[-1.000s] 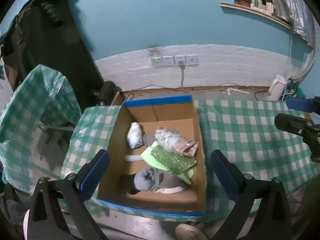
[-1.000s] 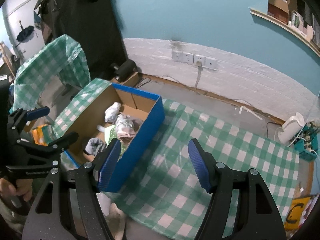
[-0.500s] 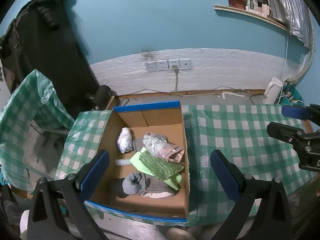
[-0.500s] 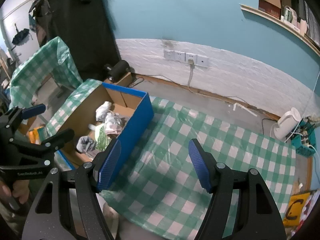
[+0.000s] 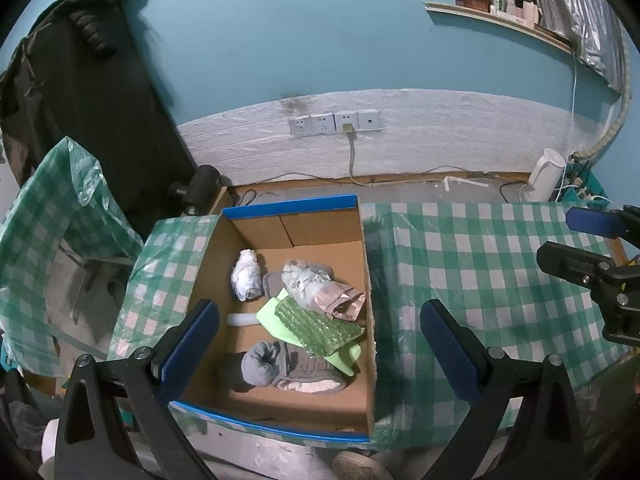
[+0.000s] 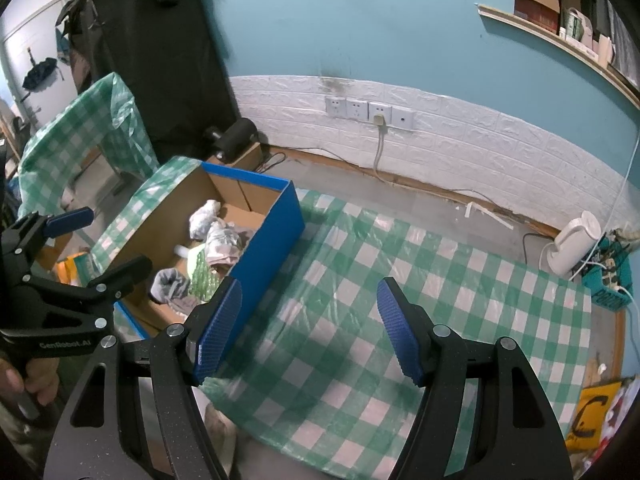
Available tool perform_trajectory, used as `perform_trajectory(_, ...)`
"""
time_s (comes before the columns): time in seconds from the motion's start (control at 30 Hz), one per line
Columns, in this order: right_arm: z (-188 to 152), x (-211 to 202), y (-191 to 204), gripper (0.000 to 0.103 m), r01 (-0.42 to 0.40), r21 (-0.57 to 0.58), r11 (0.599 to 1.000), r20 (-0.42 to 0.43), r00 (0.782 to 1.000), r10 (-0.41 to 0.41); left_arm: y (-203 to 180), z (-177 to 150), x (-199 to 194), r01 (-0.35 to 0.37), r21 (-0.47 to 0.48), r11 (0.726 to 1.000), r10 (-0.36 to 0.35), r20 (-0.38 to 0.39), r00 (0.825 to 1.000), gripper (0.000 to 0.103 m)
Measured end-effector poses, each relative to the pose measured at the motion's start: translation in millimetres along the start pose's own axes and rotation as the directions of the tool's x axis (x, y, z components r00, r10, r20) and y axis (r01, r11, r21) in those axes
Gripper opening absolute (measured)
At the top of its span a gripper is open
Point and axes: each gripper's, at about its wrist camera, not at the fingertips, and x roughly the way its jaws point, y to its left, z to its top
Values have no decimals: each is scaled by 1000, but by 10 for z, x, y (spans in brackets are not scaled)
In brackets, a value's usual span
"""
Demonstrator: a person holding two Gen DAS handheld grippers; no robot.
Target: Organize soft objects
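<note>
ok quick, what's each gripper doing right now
Left gripper: open, holding nothing, above the box.
Right gripper: open, holding nothing, above the tablecloth.

We drew both wide-open grippers, left [image 5: 320, 338] and right [image 6: 310, 326], back until the cardboard box [image 5: 366, 280] sat farther ahead of them.

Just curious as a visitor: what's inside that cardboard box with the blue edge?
Inside the box lie a white crumpled wad, a grey-and-pink bundle, green bubble wrap over a light green cloth, and a grey sock roll. Whatever lies beneath the pile is covered.
</note>
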Motion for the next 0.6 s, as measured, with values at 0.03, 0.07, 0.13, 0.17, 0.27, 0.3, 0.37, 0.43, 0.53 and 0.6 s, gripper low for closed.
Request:
perform_trajectory(0.03,1,-1,0,70,-1,0,1000,1,1000,1,2,-5,-2,2,0,1000,-2,-1,1000,101)
perform_trajectory(0.07,-4,0,-2,70,1,-1,1000,1,1000,-1,6,-9,-1,3,0,1000,-3,-3,1000,101)
perform_trajectory(0.13,2,0,2,70,1,1,1000,0,1000,-1,17,-17,-4,0,-2,1000,0,-2,1000,101)
perform_trajectory(0.17,3,0,3,70,0,1,1000,0,1000,0,19,-20,-1,2,-1,1000,-2,-1,1000,101)
perform_trajectory(0.27,4,1,2,70,0,0,1000,0,1000,0,24,-26,-11,0,-2,1000,0,1,1000,101)
perform_trajectory(0.3,3,1,2,70,0,0,1000,-1,1000,0,25,-30,-11,0,-1,1000,0,1,1000,101)
perform_trajectory(0.37,5,3,5,70,0,0,1000,-1,1000,0,23,-31,-12,-2,0,1000,2,0,1000,101)
perform_trajectory(0.43,5,3,7,70,2,0,1000,-1,1000,-2,30,-38,-15,-1,3,1000,1,-3,1000,101)
perform_trajectory(0.53,-5,3,16,70,2,2,1000,-1,1000,-2,26,-40,-21,-3,4,1000,3,0,1000,101)
perform_trajectory(0.6,-4,3,15,70,2,1,1000,0,1000,-2,31,-48,-29,-3,6,1000,3,1,1000,101)
